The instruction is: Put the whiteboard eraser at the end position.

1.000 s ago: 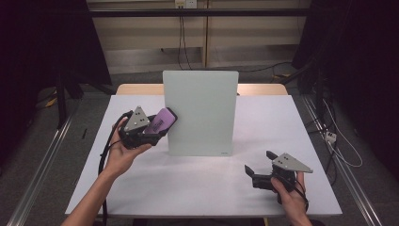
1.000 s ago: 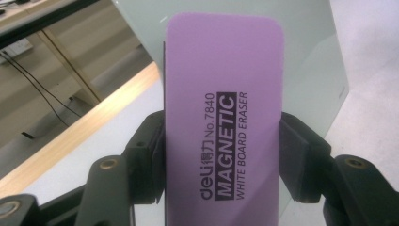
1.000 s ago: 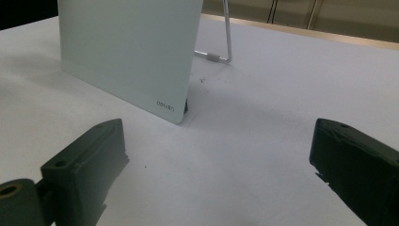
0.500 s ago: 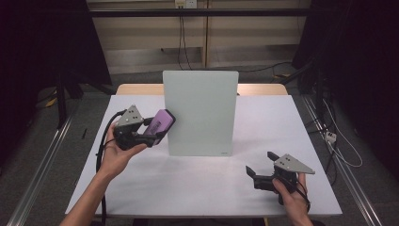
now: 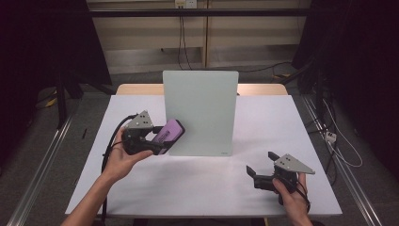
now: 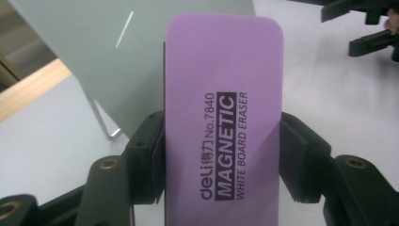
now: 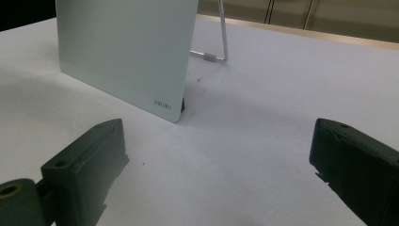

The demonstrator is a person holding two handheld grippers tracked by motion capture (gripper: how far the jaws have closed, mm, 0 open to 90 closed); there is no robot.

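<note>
Our left gripper (image 5: 162,137) pinches the purple whiteboard eraser (image 6: 223,117) by its long sides, holding it above the worktop (image 5: 197,183) just at the lower left edge of the upright whiteboard (image 5: 200,110). Our right gripper (image 5: 256,172) rests on the worktop, well apart, jaws spread wide with nothing between them.

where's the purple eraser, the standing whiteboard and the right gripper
purple eraser (image 6: 223,122), left gripper view, on its printed face between the jaws
standing whiteboard (image 5: 200,108), high view, middle of its pale front
right gripper (image 5: 261,165), high view, between the tips of its open jaws
</note>
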